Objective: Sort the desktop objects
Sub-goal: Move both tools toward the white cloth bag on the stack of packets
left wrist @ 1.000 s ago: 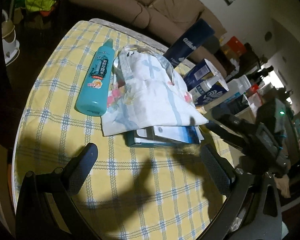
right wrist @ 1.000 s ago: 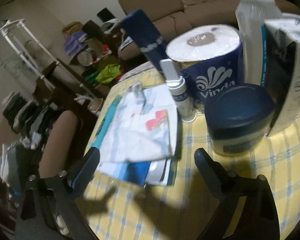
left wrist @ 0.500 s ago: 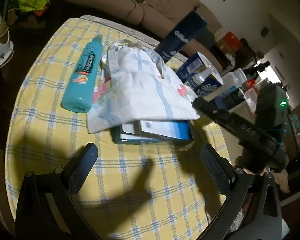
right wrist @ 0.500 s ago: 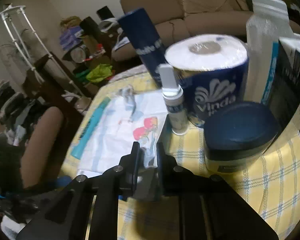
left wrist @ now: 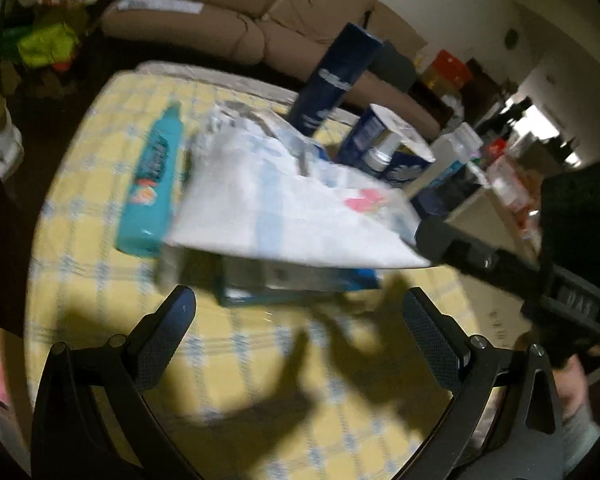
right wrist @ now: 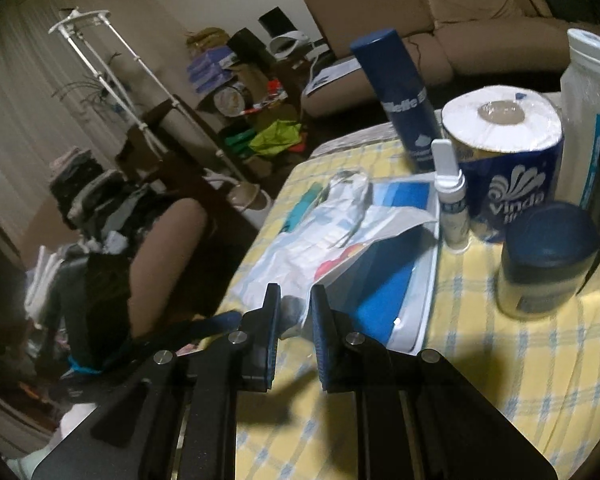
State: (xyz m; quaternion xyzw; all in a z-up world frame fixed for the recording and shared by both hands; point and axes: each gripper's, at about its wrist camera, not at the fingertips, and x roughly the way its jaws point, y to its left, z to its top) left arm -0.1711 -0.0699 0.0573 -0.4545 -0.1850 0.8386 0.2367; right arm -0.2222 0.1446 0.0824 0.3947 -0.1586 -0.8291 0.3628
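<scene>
A white plastic bag (left wrist: 284,204) with pale blue and pink print lies over a blue and white box (left wrist: 300,280) on the yellow checked tablecloth (left wrist: 260,380). My right gripper (right wrist: 294,308) is shut on the bag's (right wrist: 332,232) near corner and lifts that side, baring the box (right wrist: 388,280). In the left wrist view the right gripper (left wrist: 432,236) reaches in from the right. My left gripper (left wrist: 296,320) is open and empty, just in front of the box. A teal bottle (left wrist: 152,188) lies flat left of the bag.
At the table's far right stand a dark blue Gillette can (right wrist: 400,96), a Vinda paper roll (right wrist: 508,160), a small white spray bottle (right wrist: 452,204), a dark-lidded jar (right wrist: 548,256) and a clear bottle (right wrist: 588,96). A brown sofa (left wrist: 260,28) lies behind the table.
My right gripper went from open to shut on the bag's corner and has raised it off the box. The left gripper stayed open and moved closer to the box.
</scene>
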